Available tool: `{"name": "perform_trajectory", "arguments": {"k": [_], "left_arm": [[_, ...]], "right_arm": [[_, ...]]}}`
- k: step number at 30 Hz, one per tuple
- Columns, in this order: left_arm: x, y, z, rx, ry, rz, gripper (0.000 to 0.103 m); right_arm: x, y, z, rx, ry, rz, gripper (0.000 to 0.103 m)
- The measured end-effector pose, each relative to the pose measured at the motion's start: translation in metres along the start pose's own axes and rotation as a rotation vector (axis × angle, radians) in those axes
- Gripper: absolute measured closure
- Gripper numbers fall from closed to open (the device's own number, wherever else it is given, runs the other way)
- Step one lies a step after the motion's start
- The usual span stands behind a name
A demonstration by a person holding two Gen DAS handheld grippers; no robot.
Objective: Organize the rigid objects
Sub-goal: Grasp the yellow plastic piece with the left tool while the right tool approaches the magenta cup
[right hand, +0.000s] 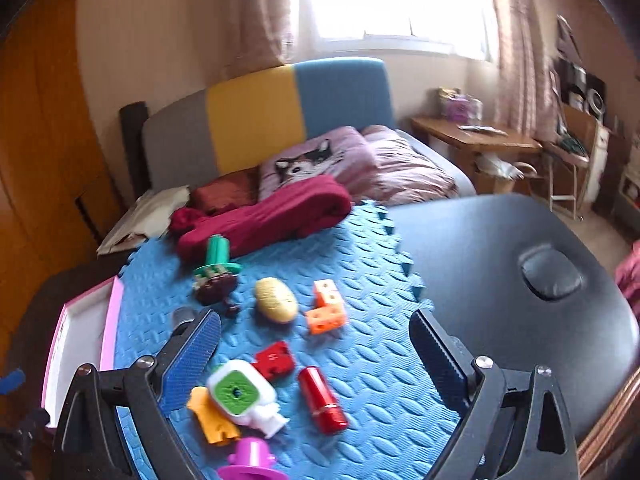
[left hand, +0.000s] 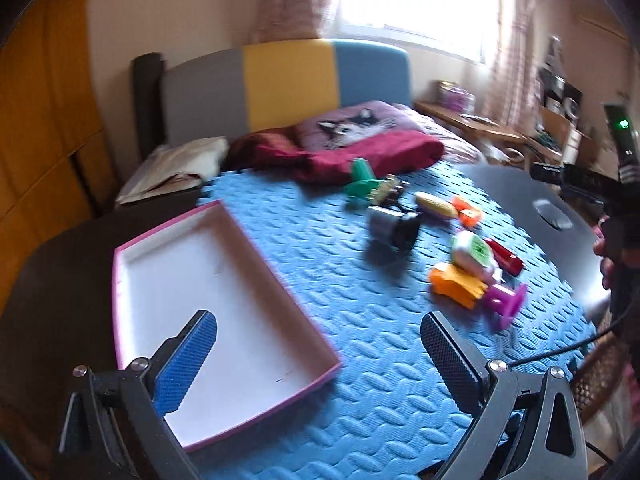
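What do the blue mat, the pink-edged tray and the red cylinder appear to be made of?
Blue mat: likely foam, matte, embossed pattern, interlocking toothed edge. Pink-edged tray: probably cardboard, thin straight walls, flat white inside. Red cylinder: glossy, with a highlight, plastic or lacquered metal; cannot tell which.

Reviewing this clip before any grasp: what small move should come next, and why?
Probably lower the right gripper onto the red cylinder lying between its open fingers. The pink-rimmed box holds nothing yet, and the left gripper hangs open over its corner.

Both wrist views look forward and down, sharing the blue mat point(left hand: 360, 288).
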State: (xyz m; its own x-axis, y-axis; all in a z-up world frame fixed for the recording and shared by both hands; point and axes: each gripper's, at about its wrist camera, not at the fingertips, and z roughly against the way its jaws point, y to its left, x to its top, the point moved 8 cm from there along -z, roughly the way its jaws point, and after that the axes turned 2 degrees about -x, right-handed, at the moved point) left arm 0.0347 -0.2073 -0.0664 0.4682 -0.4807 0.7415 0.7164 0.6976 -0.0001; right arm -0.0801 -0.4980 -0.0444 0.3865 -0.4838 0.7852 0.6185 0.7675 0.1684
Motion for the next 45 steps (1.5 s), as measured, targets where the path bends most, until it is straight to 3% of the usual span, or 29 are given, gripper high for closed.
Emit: {"name": "perform_trajectory", "arguments": {"k": [5, 15, 24, 26, 30, 37, 42, 45], "left_arm": [[0.005, -0.041, -0.037, -0.081, 0.056, -0.085, 0.006], [0.007, -0.118, -0.102, -0.23, 0.122, -0.336, 0.006], [0.009, -0.146, -0.137, -0.308, 0.17, -0.45, 0.007], [0.008, -0.15, -0.142, -0.337, 0.181, -0.464, 0.017], [0.002, -0.153, -0.153, -0.392, 0.227, -0.449, 0.036], [-0.006, -0.146, -0.144, -0.369, 0.205, -0.415, 0.037], [-0.009, -0.121, -0.125, -0.328, 0.18, -0.293, 0.037], [-0.012, -0.107, -0.111, -0.306, 0.161, -0.232, 0.037]], "right_arm": [[-0.012, -0.017, -0.003, 0.004, 0.042, -0.019, 0.006], [-0.037, -0.013, -0.015, 0.048, 0.104, 0.029, 0.006], [-0.041, -0.015, -0.025, 0.068, 0.122, 0.007, 0.006], [-0.041, -0.018, -0.025, 0.073, 0.122, -0.009, 0.006], [-0.042, -0.019, -0.026, 0.076, 0.126, -0.025, 0.006], [-0.044, -0.017, -0.03, 0.073, 0.146, -0.009, 0.008], [-0.048, -0.009, -0.032, 0.1, 0.172, 0.021, 0.009], [-0.056, 0.007, -0.031, 0.16, 0.209, 0.062, 0.009]]}}
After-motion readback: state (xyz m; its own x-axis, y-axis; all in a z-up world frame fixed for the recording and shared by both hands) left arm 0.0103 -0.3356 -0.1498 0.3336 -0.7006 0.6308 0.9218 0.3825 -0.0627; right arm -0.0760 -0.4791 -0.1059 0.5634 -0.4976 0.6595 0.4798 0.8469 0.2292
